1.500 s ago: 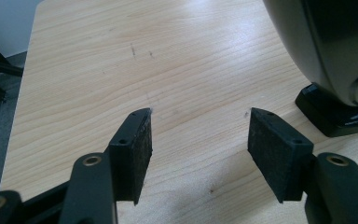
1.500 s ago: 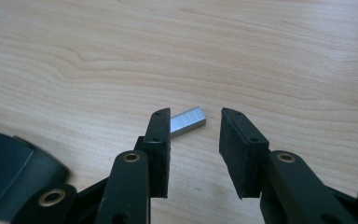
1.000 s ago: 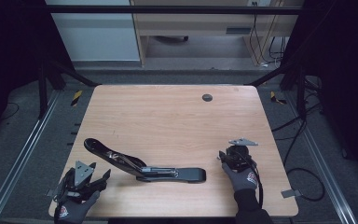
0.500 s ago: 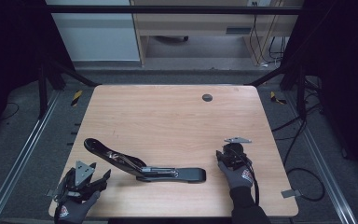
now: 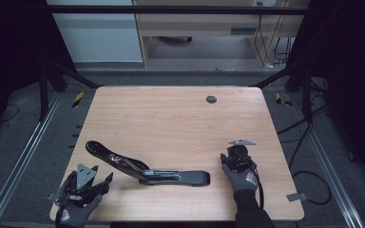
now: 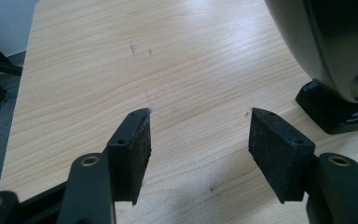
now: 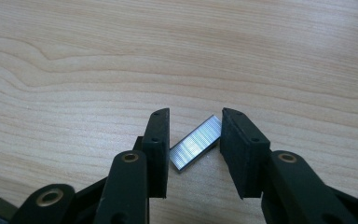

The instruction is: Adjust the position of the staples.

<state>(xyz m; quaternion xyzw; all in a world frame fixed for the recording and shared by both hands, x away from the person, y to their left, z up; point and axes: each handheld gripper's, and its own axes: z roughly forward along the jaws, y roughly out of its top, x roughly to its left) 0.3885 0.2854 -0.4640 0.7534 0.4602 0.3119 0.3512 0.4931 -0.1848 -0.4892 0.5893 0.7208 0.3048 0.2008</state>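
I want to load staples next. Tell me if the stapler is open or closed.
Open. The stapler lies on the table with its top arm swung up and back toward the left, away from the flat base.

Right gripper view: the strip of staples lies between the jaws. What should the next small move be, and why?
Probably close the right gripper on the staple strip. The strip lies flat on the table, slanted between the two pads, which look at most barely touching it. The opened stapler waits nearby, and the left gripper is open over bare wood.
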